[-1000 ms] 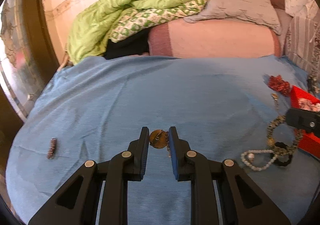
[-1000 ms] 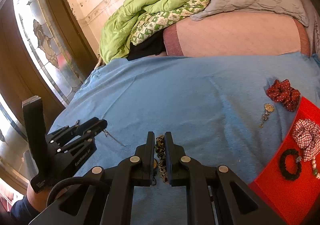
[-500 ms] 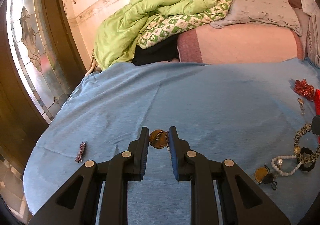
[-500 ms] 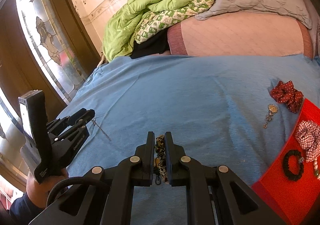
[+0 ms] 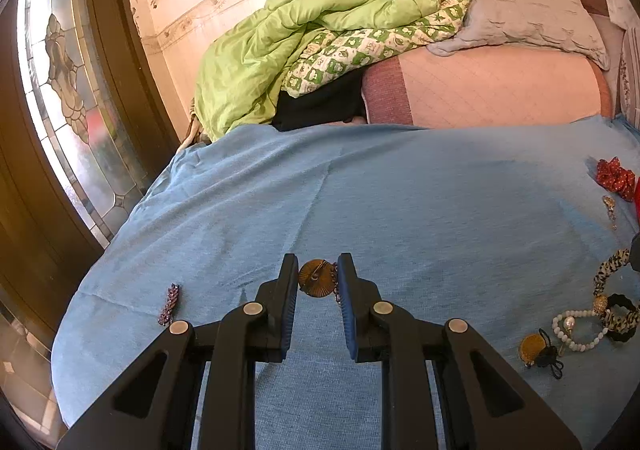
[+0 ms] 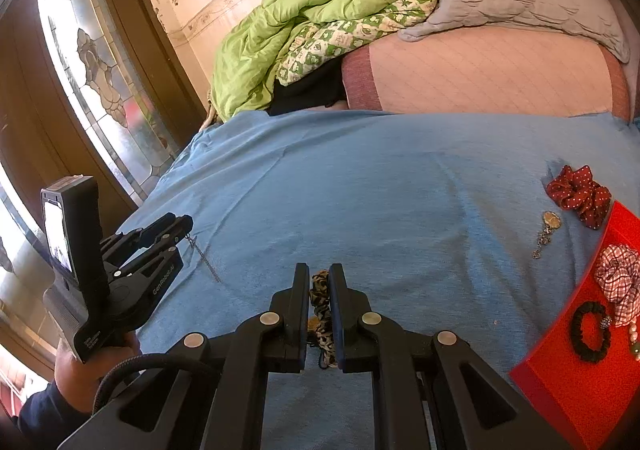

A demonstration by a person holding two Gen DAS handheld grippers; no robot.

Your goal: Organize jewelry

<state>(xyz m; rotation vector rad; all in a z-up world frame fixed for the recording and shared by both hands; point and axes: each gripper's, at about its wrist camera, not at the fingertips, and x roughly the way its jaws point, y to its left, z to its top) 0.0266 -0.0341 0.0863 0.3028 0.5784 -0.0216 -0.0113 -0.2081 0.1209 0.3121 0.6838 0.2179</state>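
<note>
While clamped in left tongs (image 5: 318,277), pendant (image 5: 317,278) above open blue bedspread (image 5: 420,210).

A crumpled green quilt (image 5: 288,50) is lying at upper centre beside a grey pillow (image 5: 520,6) resting on a pink folded blanket (image 5: 488,86), while a stained-glass door (image 5: 60,90) is glowing at left.

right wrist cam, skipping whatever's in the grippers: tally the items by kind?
Scrunchies: 2, red dotted scrunchie loose, checked scrunchie in the red tray
Gold pendant on chain: 1
Black beaded ring: 1
Pearl strand, cut off at the frame edge: 1
Total: 5
</note>
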